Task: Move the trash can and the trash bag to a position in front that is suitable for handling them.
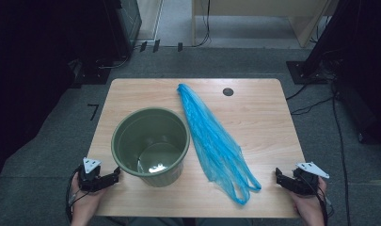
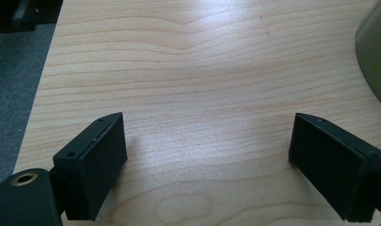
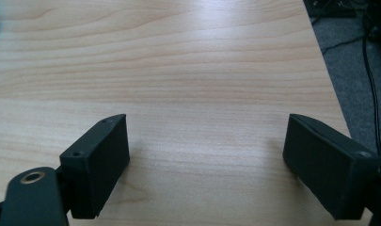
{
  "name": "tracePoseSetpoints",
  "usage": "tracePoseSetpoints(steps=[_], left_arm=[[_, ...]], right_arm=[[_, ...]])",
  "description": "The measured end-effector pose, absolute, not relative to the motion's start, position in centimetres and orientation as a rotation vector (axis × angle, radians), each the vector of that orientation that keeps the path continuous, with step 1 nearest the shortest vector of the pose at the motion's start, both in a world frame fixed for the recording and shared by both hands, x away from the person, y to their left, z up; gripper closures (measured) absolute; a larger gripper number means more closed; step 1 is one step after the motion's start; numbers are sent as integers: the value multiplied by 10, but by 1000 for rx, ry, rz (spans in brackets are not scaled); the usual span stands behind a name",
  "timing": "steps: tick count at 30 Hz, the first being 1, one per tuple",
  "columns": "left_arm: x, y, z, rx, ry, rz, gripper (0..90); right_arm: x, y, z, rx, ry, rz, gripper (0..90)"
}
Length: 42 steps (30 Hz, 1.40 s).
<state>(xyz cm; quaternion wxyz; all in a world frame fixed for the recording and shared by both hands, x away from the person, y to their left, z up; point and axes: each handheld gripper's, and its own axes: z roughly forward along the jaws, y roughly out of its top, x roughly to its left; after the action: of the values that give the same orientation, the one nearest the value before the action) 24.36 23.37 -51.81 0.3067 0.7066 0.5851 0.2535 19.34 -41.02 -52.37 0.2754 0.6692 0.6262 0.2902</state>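
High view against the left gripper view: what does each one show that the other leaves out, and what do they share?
The high view alone has the blue plastic bag lying flat, the whole open top of the green bucket, the right tongs and the grey floor all round. The left gripper view alone gives a close look between the left tongs, wide open over bare wood. Both share the wooden table, the bucket's wall and the left tongs.

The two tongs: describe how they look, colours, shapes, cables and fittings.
Both the left tongs and the right tongs are matt black, each topped by a grey three-cornered plate with small holes. Each has two blocky, flat-faced jaws with small screw holes and a brass-ringed hole near one jaw's base. Black cables trail back along the hands.
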Motion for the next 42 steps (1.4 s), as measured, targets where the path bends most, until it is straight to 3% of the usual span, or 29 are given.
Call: tracePoseSetpoints(steps=[4,12,15,26,42], left_arm=[[244,234,-518,1873,1543,669,112],[244,233,-518,1872,1545,669,113],[245,232,-518,1862,1556,677,125],[245,231,-518,1858,1559,677,130],[244,230,-518,1856,1561,678,133]], right_arm=[[195,-408,-519,1825,1627,752,241],[194,-364,-495,1681,1640,919,233],[194,-339,-489,1635,1678,1135,234],[210,-268,-507,1518,1882,1120,378],[214,-281,-523,1578,1893,897,393]])
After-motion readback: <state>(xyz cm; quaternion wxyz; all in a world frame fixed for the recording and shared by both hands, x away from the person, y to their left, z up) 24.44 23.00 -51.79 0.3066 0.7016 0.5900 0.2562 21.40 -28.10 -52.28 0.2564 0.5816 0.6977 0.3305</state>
